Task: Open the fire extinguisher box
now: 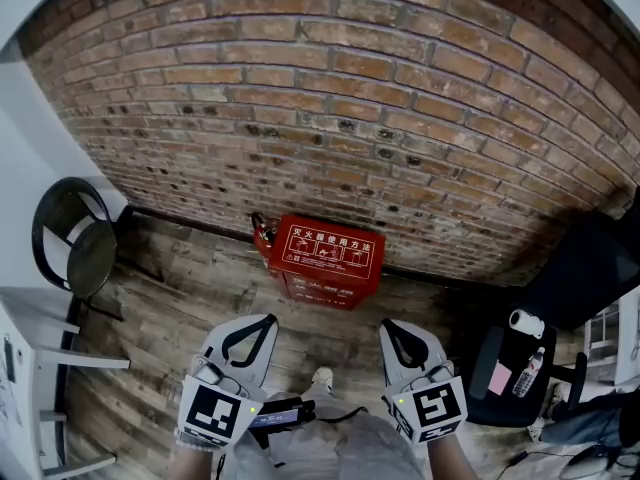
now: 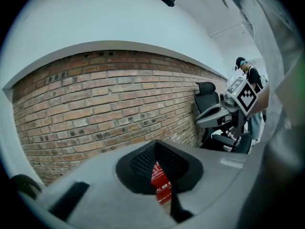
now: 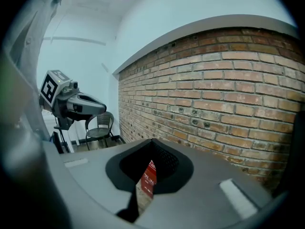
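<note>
Looking steeply down at a wooden floor (image 1: 170, 318) where it meets a brick wall (image 1: 350, 88). At the far left stands a black chair (image 1: 75, 243) with a round back. My left gripper (image 1: 258, 326) is low in the view, its jaws pressed together with nothing between them. Ahead, between my two grippers and well apart from both, the red fire extinguisher box (image 1: 325, 260) sits on the floor against the foot of the wall, its lid down and white print on top. My right gripper (image 1: 395, 330) is level with the left, its jaws also closed tight and empty. At the right, a black office chair (image 1: 500, 383) carries a white roll (image 1: 525, 323) and a clear bottle (image 1: 530, 373).
</note>
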The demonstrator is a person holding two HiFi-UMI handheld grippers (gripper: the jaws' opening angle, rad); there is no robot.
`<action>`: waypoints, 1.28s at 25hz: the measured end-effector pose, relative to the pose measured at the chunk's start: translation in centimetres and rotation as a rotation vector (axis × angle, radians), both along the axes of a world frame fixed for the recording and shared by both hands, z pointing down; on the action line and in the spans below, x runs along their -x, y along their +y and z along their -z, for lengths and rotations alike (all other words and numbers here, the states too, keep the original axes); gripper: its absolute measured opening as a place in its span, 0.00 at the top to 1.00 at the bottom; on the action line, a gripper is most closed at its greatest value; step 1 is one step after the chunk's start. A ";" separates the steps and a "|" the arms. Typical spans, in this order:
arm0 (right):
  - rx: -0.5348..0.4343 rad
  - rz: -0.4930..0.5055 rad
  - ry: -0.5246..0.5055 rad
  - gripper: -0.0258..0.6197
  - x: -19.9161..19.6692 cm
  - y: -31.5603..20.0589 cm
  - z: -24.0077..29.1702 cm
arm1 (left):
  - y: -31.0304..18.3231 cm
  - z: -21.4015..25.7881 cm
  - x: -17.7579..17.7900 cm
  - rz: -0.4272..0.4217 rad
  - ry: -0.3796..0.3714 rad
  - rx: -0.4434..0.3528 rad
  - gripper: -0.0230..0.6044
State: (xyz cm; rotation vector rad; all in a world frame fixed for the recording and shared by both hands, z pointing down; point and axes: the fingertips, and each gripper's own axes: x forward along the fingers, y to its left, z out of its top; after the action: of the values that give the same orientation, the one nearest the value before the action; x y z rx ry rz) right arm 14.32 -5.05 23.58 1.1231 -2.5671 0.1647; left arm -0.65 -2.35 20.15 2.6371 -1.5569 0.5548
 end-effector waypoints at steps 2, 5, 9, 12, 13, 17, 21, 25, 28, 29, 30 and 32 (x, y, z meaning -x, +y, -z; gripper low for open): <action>0.010 -0.001 -0.006 0.95 -0.3 -0.2 -0.2 | -0.4 -0.1 -0.3 -0.001 -0.003 0.014 0.97; 0.017 0.006 -0.003 0.95 -0.3 -0.5 -0.6 | -1.0 0.1 -0.7 -0.013 -0.010 0.007 0.97; 0.023 -0.003 -0.011 0.95 -0.4 -0.4 -1.0 | -1.6 0.1 -1.4 -0.038 -0.017 0.000 0.97; 0.026 -0.015 -0.019 0.95 -0.5 -0.5 -1.1 | -2.0 0.2 -1.8 -0.057 -0.022 0.000 0.97; 0.028 -0.018 -0.021 0.95 -0.6 -0.5 -1.1 | -2.1 0.2 -2.0 -0.063 -0.022 0.000 0.97; 0.037 -0.027 -0.024 0.95 -0.5 -1.0 -1.3 | -2.8 0.0 -2.1 -0.080 -0.020 0.007 0.97; 0.050 -0.044 -0.023 0.95 -0.3 -1.8 -1.7 | -3.7 -0.3 -1.9 -0.098 -0.020 0.016 0.97; 0.065 -0.048 -0.016 0.95 0.5 -2.6 -2.1 | -4.6 -0.7 -1.1 -0.110 -0.020 0.026 0.97; 0.075 -0.046 -0.006 0.95 1.2 -3.1 -2.5 | -5.1 -1.1 -0.4 -0.118 -0.026 0.037 0.97; 0.080 -0.048 -0.008 0.95 1.4 -3.3 -2.7 | -5.2 -1.3 -0.2 -0.120 -0.025 0.042 0.97; 0.085 -0.050 -0.011 0.95 1.6 -3.5 -2.8 | -5.4 -1.5 0.1 -0.120 -0.023 0.047 0.97; 0.097 -0.049 -0.012 0.95 2.1 -3.9 -3.4 | -5.8 -1.9 0.5 -0.122 -0.019 0.056 0.97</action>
State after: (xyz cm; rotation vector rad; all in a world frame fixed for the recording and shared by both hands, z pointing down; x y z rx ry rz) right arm 12.25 -8.91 26.98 1.1526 -2.5144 0.3048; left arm -1.12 -8.16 22.03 2.7061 -1.3704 0.6216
